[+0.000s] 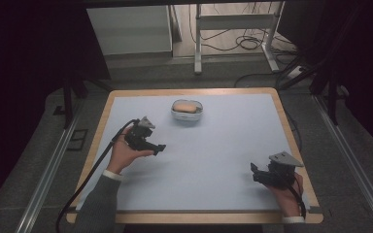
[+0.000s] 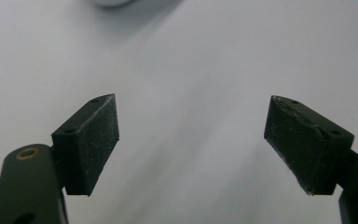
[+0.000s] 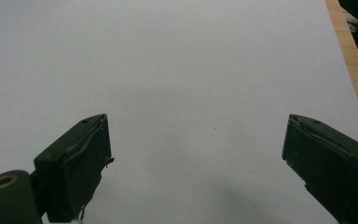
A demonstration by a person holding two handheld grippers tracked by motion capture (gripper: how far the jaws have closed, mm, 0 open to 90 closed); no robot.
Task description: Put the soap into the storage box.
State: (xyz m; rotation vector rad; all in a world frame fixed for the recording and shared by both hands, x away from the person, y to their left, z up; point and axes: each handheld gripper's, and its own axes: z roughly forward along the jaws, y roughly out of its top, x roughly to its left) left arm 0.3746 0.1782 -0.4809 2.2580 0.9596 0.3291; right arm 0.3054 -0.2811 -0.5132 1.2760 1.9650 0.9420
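Black fingers of left gripper [image 2: 193, 140] and right gripper [image 3: 198, 158] spread wide, holding nothing.

"Was any text readable on the table [image 1: 233, 160] or the bowl [image 1: 187, 114]?"

"None; no label, brand, number or sign could be read anywhere."

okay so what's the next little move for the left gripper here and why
Probably ease the left gripper forward toward the white bowl holding the orange piece. Its jaws stand open and empty over the bare table, and the bowl sits just ahead, nearer to it than to the right gripper.
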